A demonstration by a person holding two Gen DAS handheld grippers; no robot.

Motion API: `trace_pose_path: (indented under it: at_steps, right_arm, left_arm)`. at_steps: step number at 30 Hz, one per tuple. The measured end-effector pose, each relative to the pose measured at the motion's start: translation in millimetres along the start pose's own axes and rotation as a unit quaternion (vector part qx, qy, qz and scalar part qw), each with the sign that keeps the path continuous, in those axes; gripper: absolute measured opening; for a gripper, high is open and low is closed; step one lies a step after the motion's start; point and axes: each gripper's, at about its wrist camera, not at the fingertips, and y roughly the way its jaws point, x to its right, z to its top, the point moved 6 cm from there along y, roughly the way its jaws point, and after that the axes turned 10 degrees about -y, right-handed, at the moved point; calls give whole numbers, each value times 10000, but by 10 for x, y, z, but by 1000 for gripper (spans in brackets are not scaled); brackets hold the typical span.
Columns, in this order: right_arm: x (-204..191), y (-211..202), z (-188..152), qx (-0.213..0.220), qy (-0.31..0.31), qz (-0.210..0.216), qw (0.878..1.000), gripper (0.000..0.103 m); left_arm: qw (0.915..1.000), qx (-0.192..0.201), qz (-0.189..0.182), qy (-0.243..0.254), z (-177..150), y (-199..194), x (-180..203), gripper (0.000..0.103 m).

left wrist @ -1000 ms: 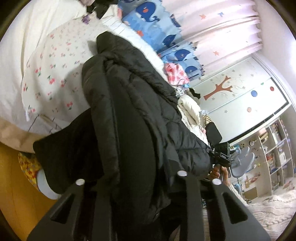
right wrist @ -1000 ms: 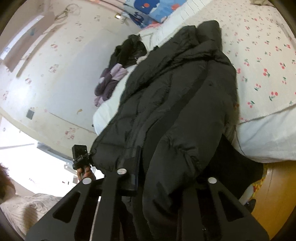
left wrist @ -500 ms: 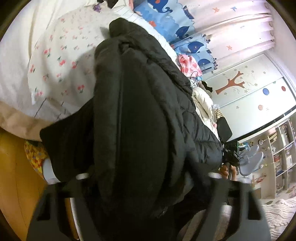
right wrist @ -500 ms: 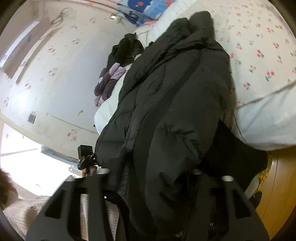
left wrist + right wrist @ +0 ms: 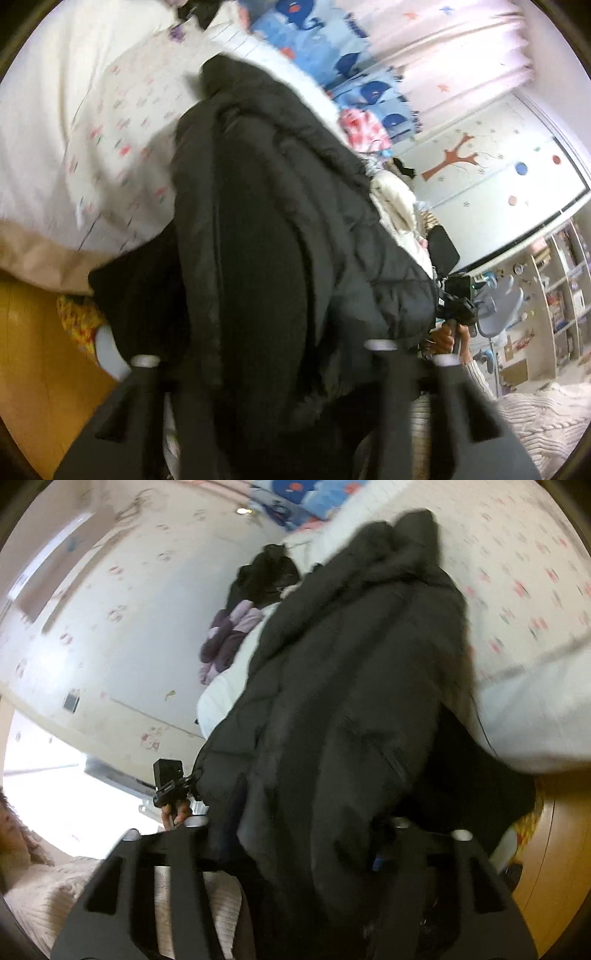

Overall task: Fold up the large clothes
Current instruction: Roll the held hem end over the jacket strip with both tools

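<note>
A large black puffer coat [image 5: 280,236] lies lengthwise on the bed, its lower end hanging over the near edge. It also fills the right wrist view [image 5: 354,701]. My left gripper [image 5: 266,369] is shut on the coat's hem, with fabric bunched between the fingers. My right gripper [image 5: 295,834] is shut on the hem's other side. Each gripper shows in the other's view, the right one [image 5: 456,306] at the coat's right corner and the left one [image 5: 170,786] at its left corner. The fingertips are hidden by fabric.
The bed has a white cherry-print sheet [image 5: 122,122]. Purple and black clothes [image 5: 236,627] lie at the bed's far side, and more clothes [image 5: 391,199] are piled to the right. A wooden bed frame [image 5: 37,369], blue whale bedding, shelves and a chair [image 5: 506,306] are around.
Both grippers have shifted slightly with the hem in them, tugging the coat. The coat stays draped over the bed edge. The current frames are motion-blurred.
</note>
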Motion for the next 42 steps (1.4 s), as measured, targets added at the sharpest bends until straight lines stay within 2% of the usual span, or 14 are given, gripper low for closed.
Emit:
trace_pose_path:
  at_steps: [2,7,11,17,18,20,21,23,27,33,36,37,39,42]
  right_arm:
    - [29,-4,-44,54,55,44,10000,54]
    - [126,57,-90,120,62,218,9997,53]
    - [56,67,-49,284,-120,455,9985,25]
    - [29,43,-9,339,-131,408,9985,24]
    - [57,74,-9,293,-63,368,9989,32]
    - [73,104,-17,282,-48,382,9989,34]
    - [55,103,-3,347,-72,414,9985,32]
    - [-17,26,69,745,-152,502,9958,17]
    - [-215,-90,185,1268,-332,730,9887,10]
    - [-331,-225,197,1241,-372,985,9867,19]
    - [-97,-181,44,763,11,613,9952,63]
    - [-27,-147,-15,597,88,469,9971,64]
    - [8,-36,-142,307,80,418,9986,64]
    - [-49,20,-219,289,-65,637,9975,45]
  left_arm:
    - [9998,152,-1,-124,-3,9,-5,80]
    - [9999,67,38,-107,0,154,9,79]
    - [10000,-32,7,52,13,198,43,35]
    - [9990,-15,51,437,10,146,165,29]
    - [9991,-44,125,401,14,166,137,34]
    - [9990,10,445,90,59,210,1,69]
    - [9987,88,494,-67,84,224,-47,69]
    - [9998,72,169,50,86,246,29,38]
    - [9984,240,-52,500,81,128,340,18]
    - [9931,-23,-452,1079,-61,-50,667,16]
    - [9948,-522,37,878,-88,127,421,41]
    - [9959,-608,195,645,-87,200,293,58]
    - [9967,-616,351,397,-94,305,156,61]
    - [9983,-428,71,399,-94,269,219,41]
